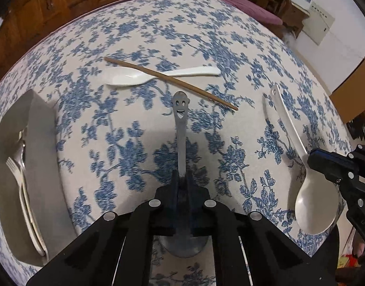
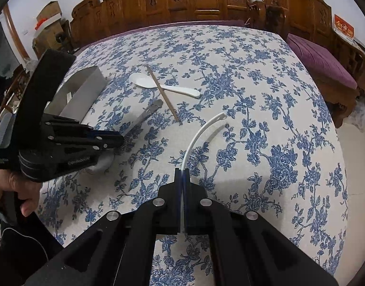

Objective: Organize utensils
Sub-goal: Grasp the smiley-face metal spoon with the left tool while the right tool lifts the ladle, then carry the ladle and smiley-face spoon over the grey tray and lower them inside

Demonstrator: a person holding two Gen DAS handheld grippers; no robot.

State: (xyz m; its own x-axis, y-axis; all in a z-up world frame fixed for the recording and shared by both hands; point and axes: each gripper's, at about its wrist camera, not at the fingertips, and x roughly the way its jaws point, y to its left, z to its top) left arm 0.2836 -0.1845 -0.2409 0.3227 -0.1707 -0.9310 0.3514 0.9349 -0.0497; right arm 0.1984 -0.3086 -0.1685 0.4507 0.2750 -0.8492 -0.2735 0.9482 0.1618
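My left gripper [image 1: 181, 178] is shut on the neck of a metal spoon [image 1: 181, 128] whose handle end bears a cut-out smiling face. Its bowl shows below the fingers. My right gripper [image 2: 182, 175] is shut on the handle of a white soup spoon [image 2: 201, 131], which curves away over the cloth. The left wrist view shows that spoon [image 1: 299, 157] at the right, with the right gripper [image 1: 312, 159] at its bowl end. The right wrist view has the left gripper [image 2: 120, 140] and the metal spoon [image 2: 149, 113] at the left.
A grey tray [image 1: 41, 124] at the left edge holds forks and white spoons. A white plastic spoon [image 1: 158, 75] lies further back with a brown chopstick [image 1: 170, 82] across it. A blue-flowered cloth covers the table [image 2: 254, 95]. Carved wooden chairs stand behind it. A hand [image 2: 15, 188] holds the left gripper.
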